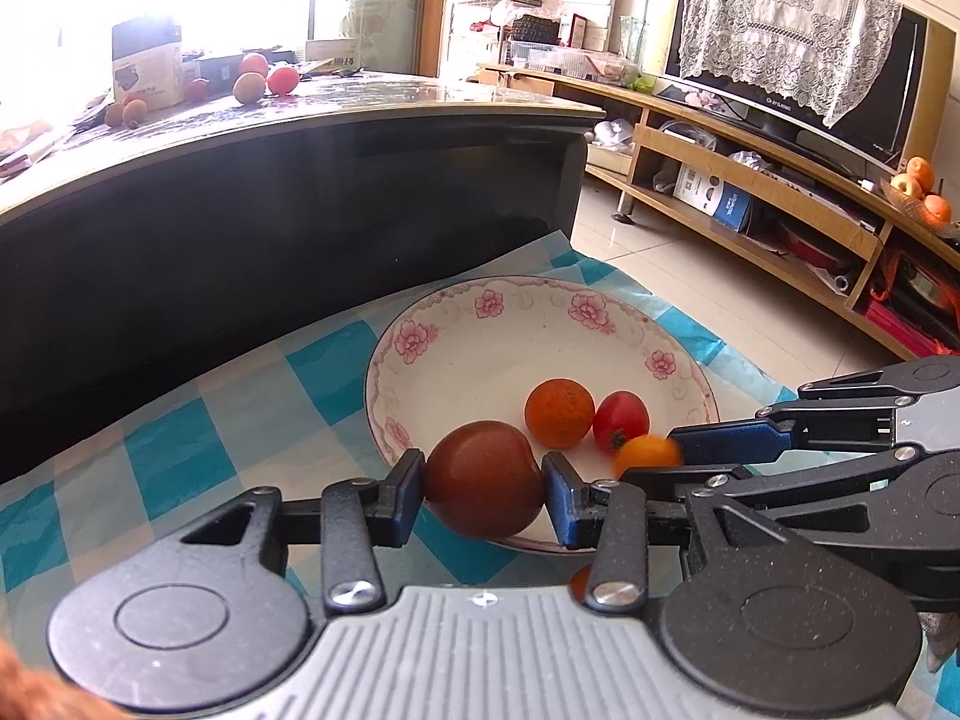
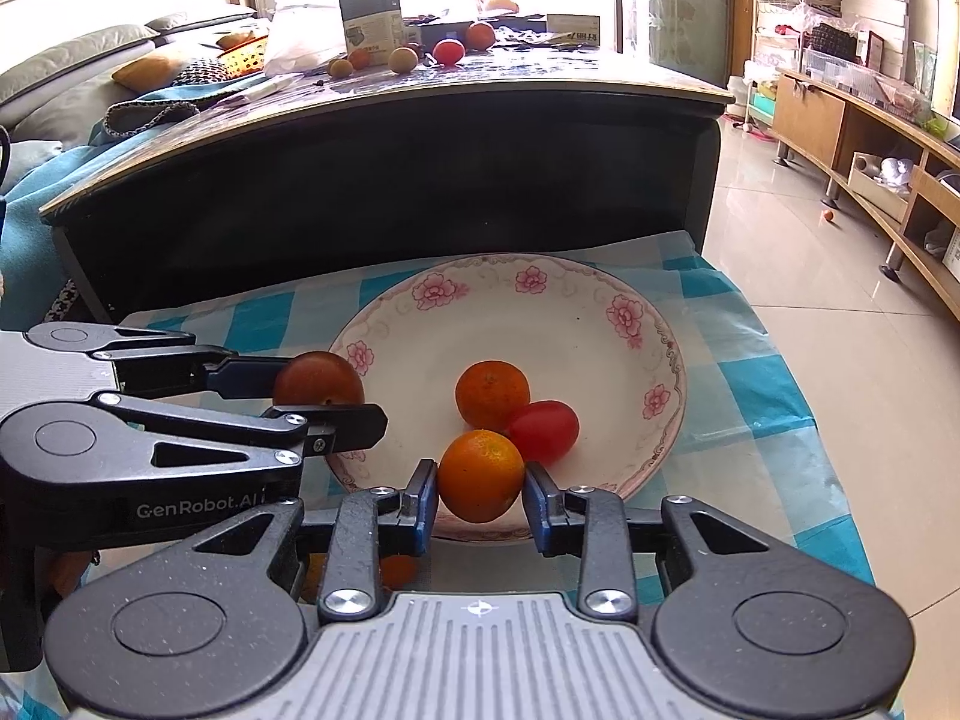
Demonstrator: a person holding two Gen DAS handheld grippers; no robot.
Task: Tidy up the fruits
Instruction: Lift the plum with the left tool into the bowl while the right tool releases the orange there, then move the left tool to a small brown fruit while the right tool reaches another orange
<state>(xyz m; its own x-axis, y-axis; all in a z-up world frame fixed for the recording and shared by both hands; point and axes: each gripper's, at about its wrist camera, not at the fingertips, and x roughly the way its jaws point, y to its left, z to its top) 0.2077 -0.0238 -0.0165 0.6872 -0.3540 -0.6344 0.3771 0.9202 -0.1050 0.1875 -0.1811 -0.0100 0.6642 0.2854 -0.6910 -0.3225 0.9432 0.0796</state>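
The left hand-held gripper (image 1: pixel 485 483) clamps a brown-red fruit (image 1: pixel 483 478) at lower centre, over the near rim of the floral plate (image 1: pixel 540 324). The right hand-held gripper (image 2: pixel 479 489) clamps a small orange (image 2: pixel 480 475) above the same rim. An orange (image 2: pixel 492 394) and a red tomato (image 2: pixel 546 430), touching, lie in the plate on the checked surface (image 2: pixel 774 384).
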